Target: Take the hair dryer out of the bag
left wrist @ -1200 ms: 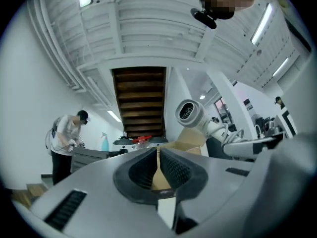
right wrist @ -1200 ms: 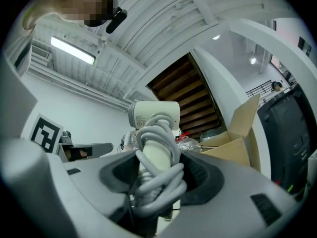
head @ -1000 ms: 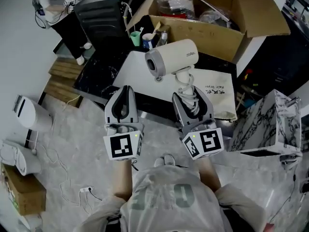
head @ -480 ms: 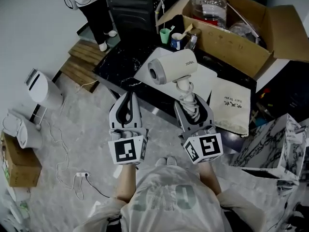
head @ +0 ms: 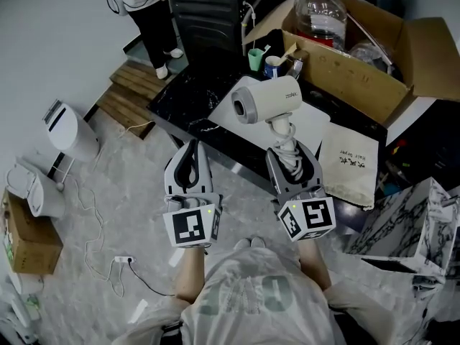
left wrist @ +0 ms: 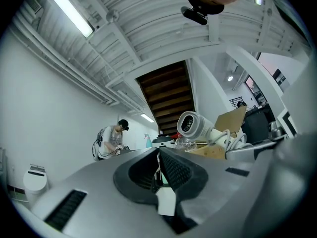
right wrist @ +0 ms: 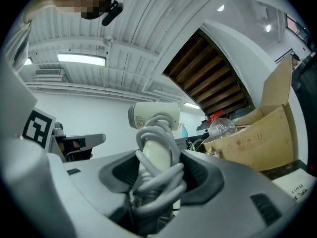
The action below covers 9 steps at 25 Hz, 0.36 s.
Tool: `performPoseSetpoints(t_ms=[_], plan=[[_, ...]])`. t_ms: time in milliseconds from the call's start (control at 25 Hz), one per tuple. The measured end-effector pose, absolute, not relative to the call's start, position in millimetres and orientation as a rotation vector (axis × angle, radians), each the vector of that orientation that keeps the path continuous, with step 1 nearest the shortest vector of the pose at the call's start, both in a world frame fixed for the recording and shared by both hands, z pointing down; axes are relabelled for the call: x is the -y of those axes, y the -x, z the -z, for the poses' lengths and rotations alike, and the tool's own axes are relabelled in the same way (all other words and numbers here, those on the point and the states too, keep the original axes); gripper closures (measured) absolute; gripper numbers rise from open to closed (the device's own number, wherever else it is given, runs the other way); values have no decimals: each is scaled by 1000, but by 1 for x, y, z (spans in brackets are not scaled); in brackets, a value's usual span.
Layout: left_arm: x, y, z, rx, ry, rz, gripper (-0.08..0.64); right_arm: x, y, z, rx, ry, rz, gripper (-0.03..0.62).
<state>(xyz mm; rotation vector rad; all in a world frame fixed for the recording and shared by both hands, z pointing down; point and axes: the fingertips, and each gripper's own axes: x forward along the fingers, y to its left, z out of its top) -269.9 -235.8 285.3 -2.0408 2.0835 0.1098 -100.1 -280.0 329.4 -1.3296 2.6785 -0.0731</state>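
A white hair dryer [head: 267,101] is held up in the air, its barrel pointing left and its cord wound round the handle [right wrist: 157,155]. My right gripper [head: 292,158] is shut on that wrapped handle, with the dryer head [right wrist: 154,115] above the jaws. The dryer [left wrist: 197,125] also shows to the right in the left gripper view. My left gripper [head: 189,159] hangs beside it on the left, shut with nothing between its jaws. The cream cloth bag [head: 351,161] with black print lies flat on the dark table, to the right of the right gripper.
A large open cardboard box [head: 359,45] with a clear plastic jug [head: 320,13] stands at the back of the dark marble table [head: 180,103]. Cups [head: 264,60] stand near it. A marbled box [head: 410,221] sits at right. A person [head: 151,6] stands at upper left.
Both grippers have shifted together with the dryer, which now sits a little further right and lower in the head view. The view has swung left, so the bag and box lie further right.
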Motion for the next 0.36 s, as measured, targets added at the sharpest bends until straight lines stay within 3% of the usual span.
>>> performPoseSetpoints(t_ms=[360], plan=[[232,287,-287,-2121,2024,-150,518,276,110,-324,-2689,1331,17,342]])
